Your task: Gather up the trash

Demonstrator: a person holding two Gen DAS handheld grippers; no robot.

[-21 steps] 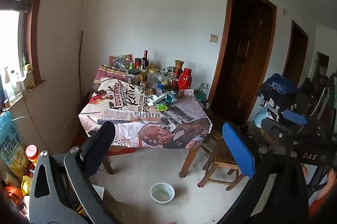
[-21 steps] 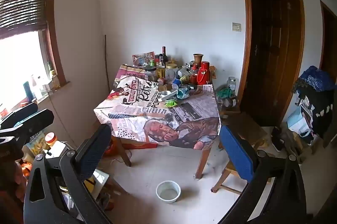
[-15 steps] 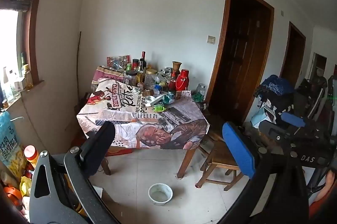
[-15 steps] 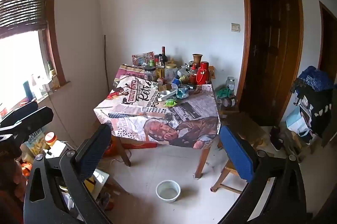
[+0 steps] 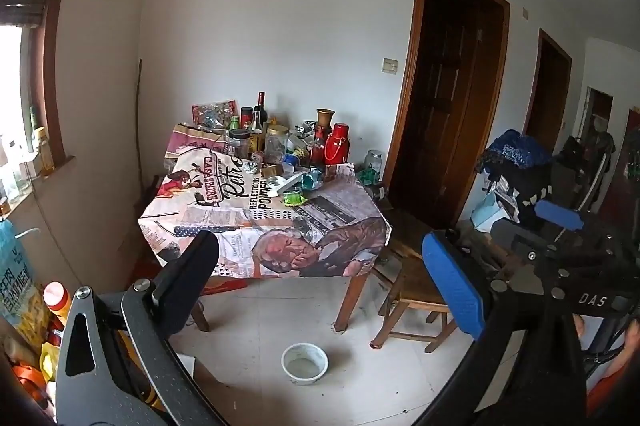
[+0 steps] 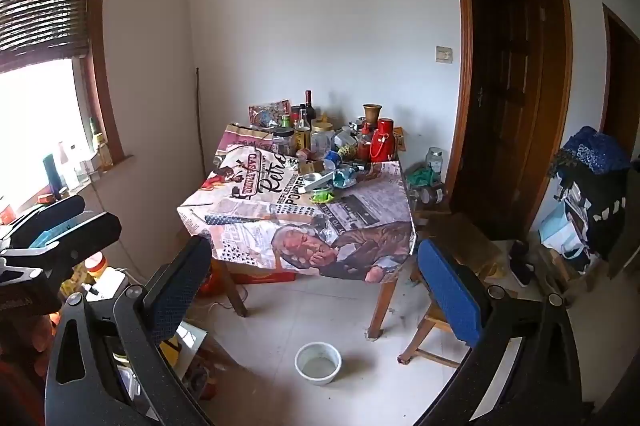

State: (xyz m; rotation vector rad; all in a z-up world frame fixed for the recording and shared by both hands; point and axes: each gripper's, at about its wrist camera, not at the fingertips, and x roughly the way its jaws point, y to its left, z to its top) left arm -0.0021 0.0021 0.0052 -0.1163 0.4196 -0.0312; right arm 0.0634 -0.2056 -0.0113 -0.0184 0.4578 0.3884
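Note:
A table [image 5: 208,222] covered with a printed newspaper-style cloth stands by the far wall, also in the right wrist view [image 6: 248,222]. On it lie a crumpled green wrapper [image 5: 293,196] [image 6: 322,194], a white strip, jars, bottles and a red thermos [image 5: 337,144] [image 6: 383,140]. My left gripper [image 5: 320,286] is open and empty, well short of the table. My right gripper [image 6: 316,286] is open and empty too. The right gripper also shows at the right of the left wrist view [image 5: 560,226], and the left gripper at the left of the right wrist view [image 6: 56,226].
A white bowl [image 5: 305,363] [image 6: 318,362] sits on the tiled floor before the table. A wooden stool [image 5: 416,298] [image 6: 440,322] stands at the table's right. Dark wooden doors [image 5: 444,113] are at right. Bags and bottles [image 5: 24,290] crowd the floor below the window at left.
Both views have shifted slightly; the table sits a little lower and more to the left in the left wrist view. Both grippers stay open.

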